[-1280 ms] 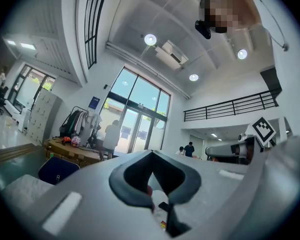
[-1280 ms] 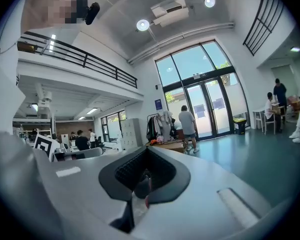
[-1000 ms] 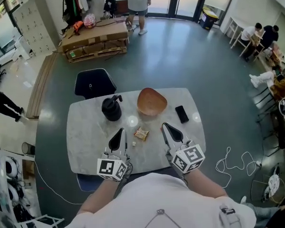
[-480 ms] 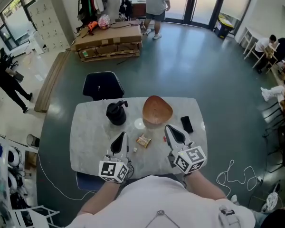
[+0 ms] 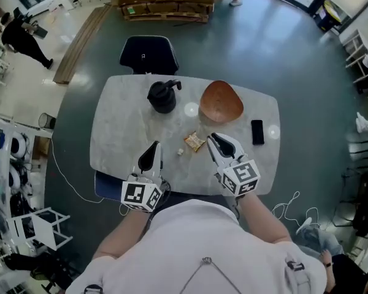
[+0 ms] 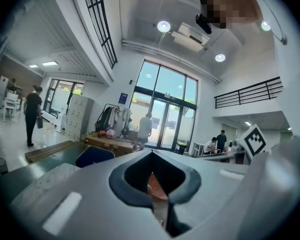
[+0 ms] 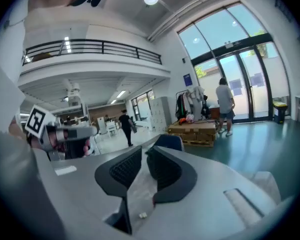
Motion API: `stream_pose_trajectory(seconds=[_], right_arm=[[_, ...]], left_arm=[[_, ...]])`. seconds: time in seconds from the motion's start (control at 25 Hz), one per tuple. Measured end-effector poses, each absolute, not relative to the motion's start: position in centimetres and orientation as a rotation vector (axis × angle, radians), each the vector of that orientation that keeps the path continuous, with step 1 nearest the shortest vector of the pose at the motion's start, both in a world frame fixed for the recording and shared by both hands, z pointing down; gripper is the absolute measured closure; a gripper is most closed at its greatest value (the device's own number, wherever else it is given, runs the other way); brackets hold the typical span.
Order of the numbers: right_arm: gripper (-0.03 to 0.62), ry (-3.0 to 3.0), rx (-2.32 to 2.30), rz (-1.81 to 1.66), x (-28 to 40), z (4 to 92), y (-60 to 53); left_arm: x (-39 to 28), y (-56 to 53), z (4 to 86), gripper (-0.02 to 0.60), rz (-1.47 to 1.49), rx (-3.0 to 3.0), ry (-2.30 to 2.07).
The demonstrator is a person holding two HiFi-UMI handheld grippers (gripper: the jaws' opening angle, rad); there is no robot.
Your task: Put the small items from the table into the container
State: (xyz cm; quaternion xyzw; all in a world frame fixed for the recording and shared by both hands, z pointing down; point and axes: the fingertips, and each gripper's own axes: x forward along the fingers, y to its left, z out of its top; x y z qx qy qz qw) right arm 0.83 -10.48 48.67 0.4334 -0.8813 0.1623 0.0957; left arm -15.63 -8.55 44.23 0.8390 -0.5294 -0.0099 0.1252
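Note:
A small snack packet (image 5: 195,141) and a tiny white item (image 5: 180,152) lie on the marble table (image 5: 116,133), in front of a wooden bowl (image 5: 221,103). My left gripper (image 5: 154,147) hovers left of the white item, jaws shut and empty. Its own view shows the tips of the left gripper (image 6: 152,153) meeting, with the bowl (image 6: 157,189) behind them. My right gripper (image 5: 213,138) sits just right of the packet. The jaws of the right gripper (image 7: 144,151) are opening, a narrow gap with nothing between them. The white item (image 7: 142,215) lies below them.
A black pot (image 5: 162,97) stands left of the bowl, and a black phone (image 5: 256,131) lies to the right. Two white discs (image 5: 191,109) (image 5: 273,131) rest on the table. A dark chair (image 5: 148,55) stands beyond the far edge.
Both grippers have come down toward the table, the right one closing in on the snack packet. The right jaws have parted slightly. The head view has tipped further down.

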Motion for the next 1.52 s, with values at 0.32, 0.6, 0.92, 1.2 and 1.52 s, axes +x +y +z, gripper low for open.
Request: stream_pose_trajectory(seconds=[0.32,0.6,0.92,1.2,1.52], right_arm=[[0.346,-2.262,0.745,0.664,-7.0,73.7,-7.6],[0.317,-2.024,0.587,0.516,-9.6,87.0,-7.6],[0.356,-1.949,0.492,0.341,-11.2,89.9,-7.9],[0.428,-2.116,0.624,0.424,-10.9,82.3,-8.6],[0.428,-2.326,0.996,0.484,-3.8,65.8,-11.3]], left_arm=[[-20.6,-5.9,50.3,0.577,0.096,2.213,-1.670],[-24.4,-2.2,55.1,0.577,0.181,2.003,-1.790],[-26.1,-0.2,55.7,0.577,0.198,1.919,-1.856],[-24.6,-1.7,53.4,0.577,0.169,2.022,-1.839],[-17.1,-6.3,48.0,0.577,0.085,2.302,-1.658]])
